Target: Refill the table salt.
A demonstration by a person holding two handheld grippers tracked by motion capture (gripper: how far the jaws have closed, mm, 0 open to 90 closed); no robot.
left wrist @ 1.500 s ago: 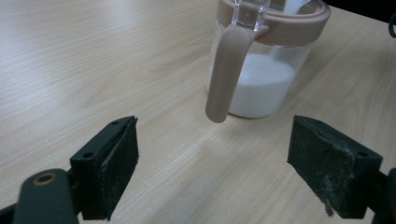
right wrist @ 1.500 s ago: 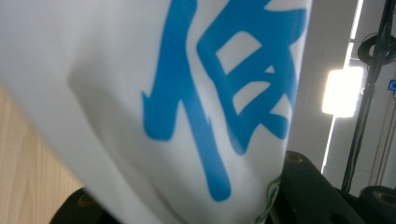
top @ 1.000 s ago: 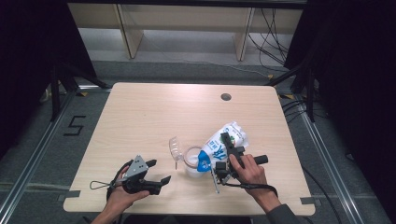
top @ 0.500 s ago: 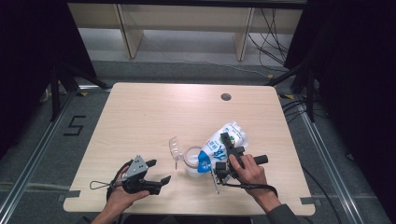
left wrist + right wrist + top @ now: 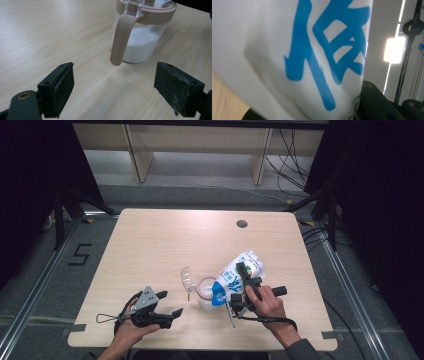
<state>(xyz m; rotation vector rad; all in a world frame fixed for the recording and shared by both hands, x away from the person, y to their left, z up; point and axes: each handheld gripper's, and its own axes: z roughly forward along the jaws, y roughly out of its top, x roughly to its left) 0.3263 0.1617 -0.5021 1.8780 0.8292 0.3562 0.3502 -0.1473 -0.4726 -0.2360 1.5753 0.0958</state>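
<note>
Hard to read in the right gripper view: white bag [image 5: 287, 50] pressed against the lens, blue character cut off at the top edge, one dark finger [image 5: 377, 102] poking in at 5 o'clock, the other hidden behind the bag. In the high view, right gripper [image 5: 243, 287] clamped on that white-and-blue bag [image 5: 239, 272], fingers closed on its middle, bag tilted with its lower end toward 8 o'clock over the jar mouth. Bag opening itself hidden; no stream of grains made out.

Clear jar [image 5: 142, 37] with a beige rim and a beige handle [image 5: 121, 40] hanging down its near side, about half full of white granules, standing on the wooden surface [image 5: 50, 30]. Jar top cut off at the upper edge in the left gripper view. In the high view, jar [image 5: 206, 289] near the surface's centre-front, its clear flip lid [image 5: 187, 279] standing open at 9 o'clock of the rim, bag just at 3 o'clock of it.

Left gripper [image 5: 167, 304] lying in the hand at 8 o'clock of the jar, well short of it, fingers wide apart and gripping nothing; both pads [image 5: 62, 87] bare above the wood.

Against the frames a second ago: same places for both hands, bag and jar; no shift made out.
</note>
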